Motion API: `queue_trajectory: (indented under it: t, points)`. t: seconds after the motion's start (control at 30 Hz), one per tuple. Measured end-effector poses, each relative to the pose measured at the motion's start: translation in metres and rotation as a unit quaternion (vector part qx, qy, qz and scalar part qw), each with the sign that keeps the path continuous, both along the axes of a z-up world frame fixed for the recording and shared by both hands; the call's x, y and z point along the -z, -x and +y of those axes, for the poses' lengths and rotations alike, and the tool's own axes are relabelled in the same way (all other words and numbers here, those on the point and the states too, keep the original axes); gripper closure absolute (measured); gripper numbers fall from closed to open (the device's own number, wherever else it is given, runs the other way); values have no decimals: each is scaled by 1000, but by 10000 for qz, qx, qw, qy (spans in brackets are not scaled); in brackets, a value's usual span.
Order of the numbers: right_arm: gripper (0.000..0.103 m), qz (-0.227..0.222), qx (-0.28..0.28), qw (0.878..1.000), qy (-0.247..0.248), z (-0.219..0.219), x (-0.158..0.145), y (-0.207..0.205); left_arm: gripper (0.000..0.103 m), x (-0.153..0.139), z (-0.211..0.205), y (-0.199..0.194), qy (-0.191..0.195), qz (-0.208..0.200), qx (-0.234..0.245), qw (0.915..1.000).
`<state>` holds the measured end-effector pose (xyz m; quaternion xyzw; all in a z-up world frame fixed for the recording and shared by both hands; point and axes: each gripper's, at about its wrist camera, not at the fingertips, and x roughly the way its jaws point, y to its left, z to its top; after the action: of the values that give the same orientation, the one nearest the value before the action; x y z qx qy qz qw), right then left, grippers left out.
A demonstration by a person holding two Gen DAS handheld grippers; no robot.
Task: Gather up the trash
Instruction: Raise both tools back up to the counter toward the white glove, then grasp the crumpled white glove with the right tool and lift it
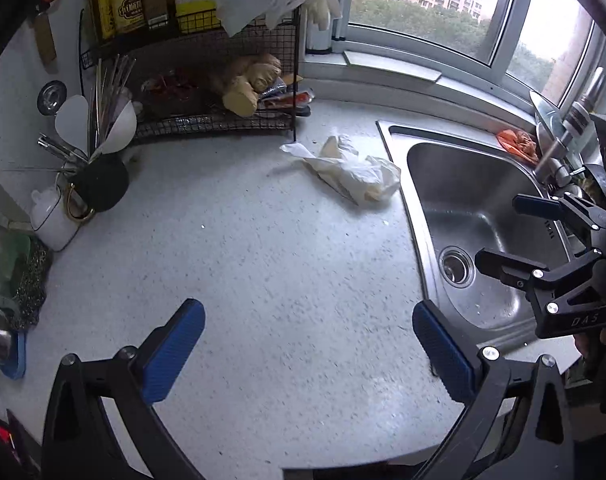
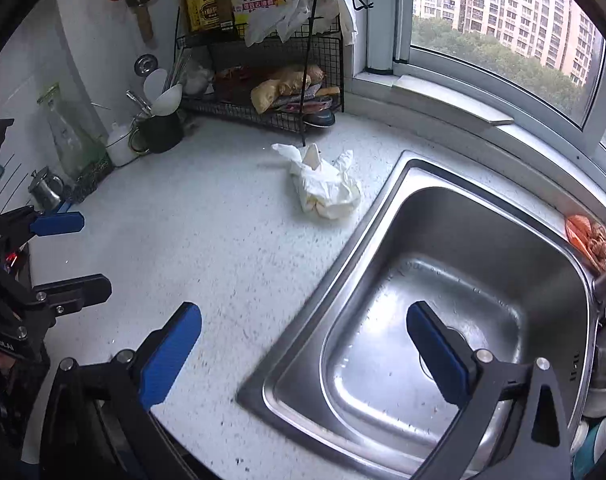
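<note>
Trash here is a crumpled white plastic bag (image 1: 349, 170) lying on the speckled countertop (image 1: 243, 260), seen in the left wrist view slightly above and right of frame centre. It sits between the foot of the black wire rack (image 1: 219, 120) at upper middle and the left rim of the steel sink (image 1: 463, 216) at right, just beside that rim. The left gripper (image 1: 309, 350) fills the bottom of the frame with its blue pads spread wide and nothing between them; the bag lies well ahead of it, up the frame and a little right. At the right edge the right gripper (image 1: 497, 232) reaches in over the sink, its fingers apart and empty.

In the right wrist view the bag (image 2: 327, 184) lies just above frame centre, again near the sink's (image 2: 383, 208) upper left rim and in front of the rack (image 2: 263, 112). The right gripper (image 2: 303, 350) spans the bottom with its jaws wide apart, one pad over the countertop (image 2: 183, 220), the other over the basin. The bag is well apart from it, straight up the frame. An orange object (image 2: 583, 236), possibly a cloth or scrap, rests on the far right sink ledge. The left gripper (image 2: 89, 254) shows at the left edge, open.
</note>
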<state>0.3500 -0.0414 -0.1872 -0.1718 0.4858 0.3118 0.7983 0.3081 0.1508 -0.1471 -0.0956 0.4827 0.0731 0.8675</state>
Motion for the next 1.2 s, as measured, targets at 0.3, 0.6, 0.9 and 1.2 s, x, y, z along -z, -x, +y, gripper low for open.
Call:
queue_trajectory:
  t: [0.3, 0.6, 0.9, 1.2]
  points:
    - [1, 258, -62, 9993, 277, 45, 33, -66, 0, 36, 56, -70, 173, 262, -40, 9995]
    - [1, 329, -371, 9969, 612, 88, 78, -112, 0, 83, 99, -112, 454, 456, -88, 9979]
    - [34, 574, -474, 9943, 761, 98, 109, -138, 0, 99, 99, -126, 485, 547, 102, 9973]
    - [94, 557, -674, 9939, 672, 85, 100, -121, 0, 96, 78, -106, 589, 466, 155, 9971]
